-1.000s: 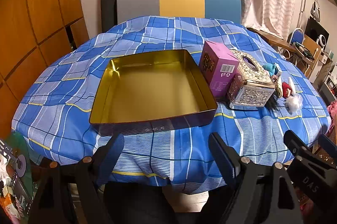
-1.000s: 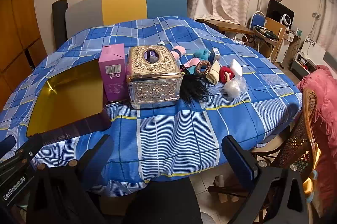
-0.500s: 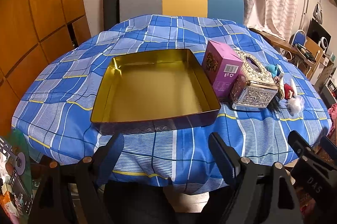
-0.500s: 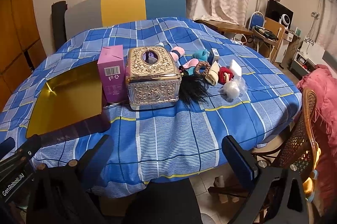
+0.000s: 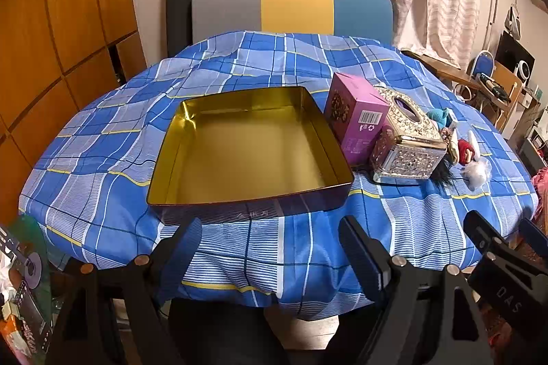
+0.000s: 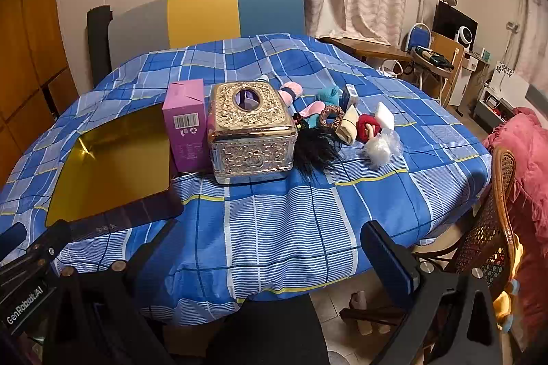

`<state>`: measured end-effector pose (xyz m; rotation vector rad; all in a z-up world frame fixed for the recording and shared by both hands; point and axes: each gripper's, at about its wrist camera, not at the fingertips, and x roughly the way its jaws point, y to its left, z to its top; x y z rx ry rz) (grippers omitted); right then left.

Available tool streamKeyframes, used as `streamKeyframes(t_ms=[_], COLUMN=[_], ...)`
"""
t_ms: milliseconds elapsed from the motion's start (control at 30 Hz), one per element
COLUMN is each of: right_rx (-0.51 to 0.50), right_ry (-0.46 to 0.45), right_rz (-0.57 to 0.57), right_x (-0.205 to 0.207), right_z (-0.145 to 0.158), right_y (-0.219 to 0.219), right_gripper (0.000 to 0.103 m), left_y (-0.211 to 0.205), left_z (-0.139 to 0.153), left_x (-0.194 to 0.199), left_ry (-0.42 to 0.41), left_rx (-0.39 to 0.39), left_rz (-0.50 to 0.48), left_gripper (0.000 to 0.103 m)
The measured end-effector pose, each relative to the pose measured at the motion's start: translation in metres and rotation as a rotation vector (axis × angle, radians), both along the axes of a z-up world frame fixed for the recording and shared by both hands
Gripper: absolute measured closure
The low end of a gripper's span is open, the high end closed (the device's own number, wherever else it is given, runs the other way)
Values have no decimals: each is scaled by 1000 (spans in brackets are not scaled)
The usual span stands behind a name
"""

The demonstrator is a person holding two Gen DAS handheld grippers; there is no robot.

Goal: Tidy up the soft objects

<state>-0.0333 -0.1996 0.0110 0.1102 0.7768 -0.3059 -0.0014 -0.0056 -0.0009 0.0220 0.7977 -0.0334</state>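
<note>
Tins (image 5: 246, 142): 1
Pink boxes (image 6: 186, 125): 1
Tissue boxes (image 6: 251, 132): 1
Soft things (image 6: 342, 125): perhaps nine, heaped
Grippers (image 5: 270, 248): 2

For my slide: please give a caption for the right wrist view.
Open right gripper faces ornate tissue box and heap of soft items.

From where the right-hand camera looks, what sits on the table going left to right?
Gold tray → purple box → ornate silver tissue box → black hair tuft → red plush toy → white fluffy bundle in plastic.
</note>
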Motion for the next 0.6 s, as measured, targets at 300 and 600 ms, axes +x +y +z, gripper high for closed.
streamKeyframes(t_ms=[300,600], right_rx=[-4,-2], right_ry=[0,6], right_rz=[5,8], right_x=[0,1], right_z=[0,-2], right_y=[1,1], right_gripper=[0,0], left_y=[-4,-4], left_z=[2,1], left_x=[-3,-3], left_ry=[-16,-16], left_rx=[10,16], left_rz=[-11,-12], left_gripper=[19,19])
